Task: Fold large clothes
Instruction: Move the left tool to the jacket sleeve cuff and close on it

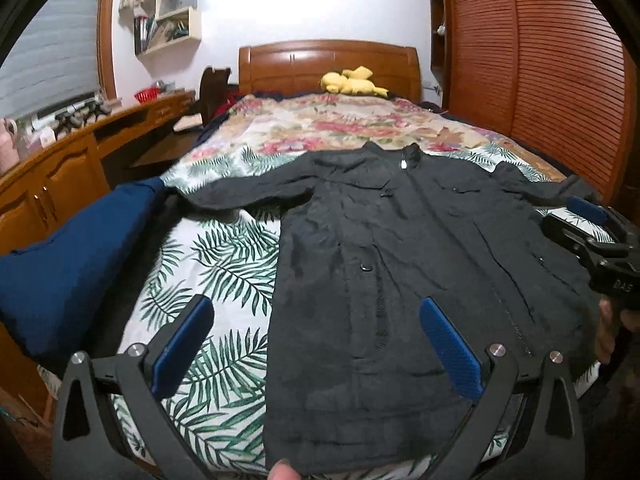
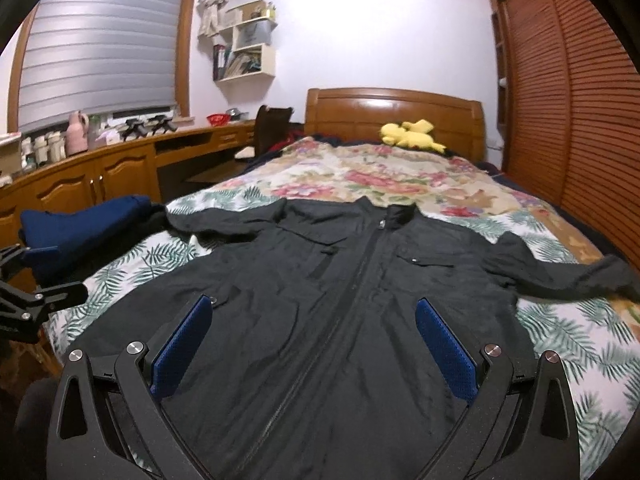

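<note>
While the left gripper (image 1: pixel 316 344) hangs with its blue pads (image 1: pixel 182 346) spread wide and holding nothing, the left wrist view shows the black jacket (image 1: pixel 384 264) lying flat, front up, at the foot edge of the bed (image 1: pixel 224 264), sleeves out to both sides, with the right gripper (image 1: pixel 592 236) near the right sleeve. In the right wrist view the right gripper (image 2: pixel 314 344) is also spread and empty above the jacket's hem, a yellow plush toy (image 2: pixel 412 134) lies by the headboard, and a navy cloth (image 2: pixel 80 224) lies at the left edge.
</note>
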`<state>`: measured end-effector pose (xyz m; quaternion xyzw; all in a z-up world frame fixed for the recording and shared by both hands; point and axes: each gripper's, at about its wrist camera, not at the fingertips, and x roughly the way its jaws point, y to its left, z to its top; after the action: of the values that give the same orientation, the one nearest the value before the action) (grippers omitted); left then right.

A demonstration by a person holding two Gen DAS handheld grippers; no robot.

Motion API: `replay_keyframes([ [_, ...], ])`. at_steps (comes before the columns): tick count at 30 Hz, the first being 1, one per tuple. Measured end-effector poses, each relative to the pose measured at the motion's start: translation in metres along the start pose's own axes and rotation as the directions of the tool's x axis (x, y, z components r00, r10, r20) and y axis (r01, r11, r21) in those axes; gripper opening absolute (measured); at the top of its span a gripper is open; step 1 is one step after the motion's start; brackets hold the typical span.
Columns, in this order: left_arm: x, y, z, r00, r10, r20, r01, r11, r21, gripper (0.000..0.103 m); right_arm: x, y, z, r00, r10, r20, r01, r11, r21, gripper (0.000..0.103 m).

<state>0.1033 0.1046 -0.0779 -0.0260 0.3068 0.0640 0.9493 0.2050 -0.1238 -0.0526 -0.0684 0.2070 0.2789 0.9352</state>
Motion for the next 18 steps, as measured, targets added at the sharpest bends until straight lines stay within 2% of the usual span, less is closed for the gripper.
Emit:
replay_keyframes([
  [10,0.043,0.034,0.027,0.999,-0.018,-0.043,0.016,0.998,-0.063,0.103,0.075,-0.008,0.022,0.997,0.066,-0.043,-0.068,0.997,-0.039,0.103],
  [18,0.100,0.065,0.064,0.998,-0.037,-0.057,0.032,0.996,-0.088,0.103,0.125,-0.021,0.000,0.983,0.083,-0.166,-0.091,0.995,-0.040,0.103],
])
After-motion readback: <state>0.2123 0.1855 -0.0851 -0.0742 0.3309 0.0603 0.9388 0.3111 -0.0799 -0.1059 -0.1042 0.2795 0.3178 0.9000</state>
